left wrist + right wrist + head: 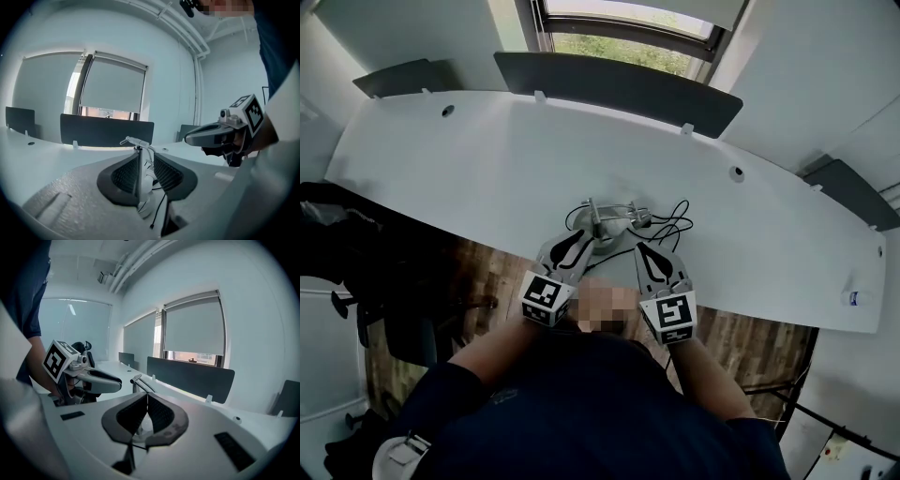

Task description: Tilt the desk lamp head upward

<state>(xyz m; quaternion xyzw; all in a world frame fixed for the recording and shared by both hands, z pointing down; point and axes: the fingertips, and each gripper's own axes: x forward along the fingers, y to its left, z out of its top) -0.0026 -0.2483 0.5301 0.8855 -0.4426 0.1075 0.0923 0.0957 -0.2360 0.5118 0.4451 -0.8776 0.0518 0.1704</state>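
A small silver desk lamp stands near the front edge of the white desk, with a black cable lying beside it. My left gripper is at the lamp's left side. In the left gripper view its jaws stand open, and the lamp's upright stem shows in the gap, with the thin head above. My right gripper is just right of the lamp. It is shut with nothing in it, and the lamp head shows just beyond its tips.
Dark partition panels line the desk's far edge below a window. A black chair stands at the left over the wooden floor. A small bottle lies at the desk's right end. The person's body fills the lower head view.
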